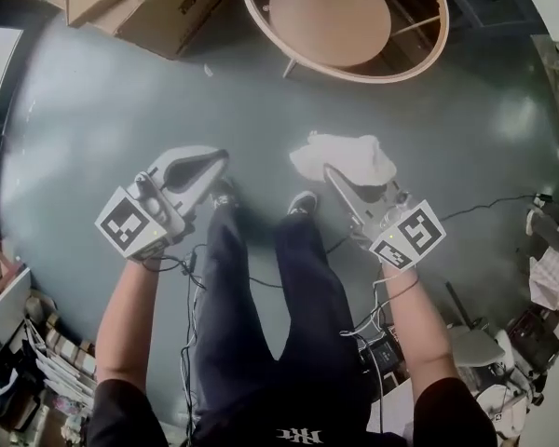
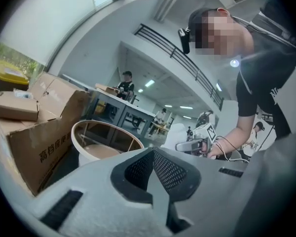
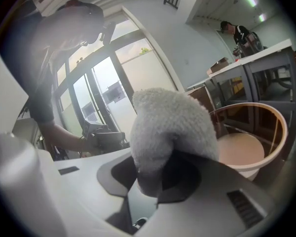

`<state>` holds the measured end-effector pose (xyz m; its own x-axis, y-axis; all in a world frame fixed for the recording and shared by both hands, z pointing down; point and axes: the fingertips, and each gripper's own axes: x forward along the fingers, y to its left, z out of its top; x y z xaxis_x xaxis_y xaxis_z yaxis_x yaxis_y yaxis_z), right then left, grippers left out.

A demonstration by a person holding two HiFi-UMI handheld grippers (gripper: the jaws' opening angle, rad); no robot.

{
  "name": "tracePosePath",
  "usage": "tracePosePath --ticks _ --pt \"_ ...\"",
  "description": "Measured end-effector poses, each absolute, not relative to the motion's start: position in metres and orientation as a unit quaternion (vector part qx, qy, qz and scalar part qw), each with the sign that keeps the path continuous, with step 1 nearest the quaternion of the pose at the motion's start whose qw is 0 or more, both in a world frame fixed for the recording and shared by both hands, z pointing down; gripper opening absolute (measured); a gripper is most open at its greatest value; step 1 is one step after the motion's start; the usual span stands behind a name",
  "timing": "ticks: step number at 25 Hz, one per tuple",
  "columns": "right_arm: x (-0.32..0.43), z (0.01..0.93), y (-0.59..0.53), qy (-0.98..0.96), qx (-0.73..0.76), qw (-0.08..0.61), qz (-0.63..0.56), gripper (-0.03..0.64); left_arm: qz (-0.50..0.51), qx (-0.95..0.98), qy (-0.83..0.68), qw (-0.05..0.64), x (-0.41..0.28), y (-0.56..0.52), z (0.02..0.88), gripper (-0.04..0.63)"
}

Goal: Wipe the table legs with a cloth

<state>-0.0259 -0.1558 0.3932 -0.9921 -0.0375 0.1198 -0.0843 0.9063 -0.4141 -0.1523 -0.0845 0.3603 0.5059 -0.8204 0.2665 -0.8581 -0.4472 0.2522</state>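
Observation:
A round table point(image 1: 261, 28) with a pale wooden rim lies tipped on the grey floor ahead of me; thin legs point(image 1: 290, 66) show inside and below the rim. It also appears in the left gripper view as the table point(image 2: 104, 130) and in the right gripper view as the table point(image 3: 281, 132). My right gripper point(image 1: 334, 173) is shut on a white fluffy cloth point(image 1: 347, 156), held low above the floor, short of the table. The cloth point(image 3: 170, 120) bulges out of the jaws of the right gripper point(image 3: 155, 179). My left gripper point(image 1: 218, 162) is shut on nothing, its pads point(image 2: 164, 168) pressed together.
Cardboard boxes point(image 1: 154, 3) lie at the far left beside the table. My legs and shoes point(image 1: 302, 202) stand between the grippers. Cables point(image 1: 489, 205) trail across the floor to clutter point(image 1: 550, 277) at the right. Shelved items point(image 1: 19, 343) crowd the lower left. Desks and people stand far back point(image 2: 124, 85).

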Motion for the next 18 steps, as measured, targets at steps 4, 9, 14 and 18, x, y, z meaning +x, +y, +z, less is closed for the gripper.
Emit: tracePosePath --ticks 4,9,14,18 --pt "-0.052 0.469 -0.153 -0.980 0.018 0.062 0.186 0.080 0.034 0.853 -0.491 0.172 -0.153 -0.103 0.423 0.005" --pt "-0.094 0.544 -0.169 -0.985 -0.003 0.081 0.151 0.081 0.055 0.873 -0.457 0.159 -0.166 -0.130 0.491 0.005" --pt "-0.134 0.597 -0.202 -0.990 -0.007 0.087 0.106 0.080 0.085 0.885 -0.435 0.145 -0.198 -0.150 0.544 0.005" --pt "-0.139 0.606 -0.204 -0.995 -0.013 0.075 0.070 0.080 0.108 0.890 -0.428 0.112 -0.205 -0.155 0.556 0.005"
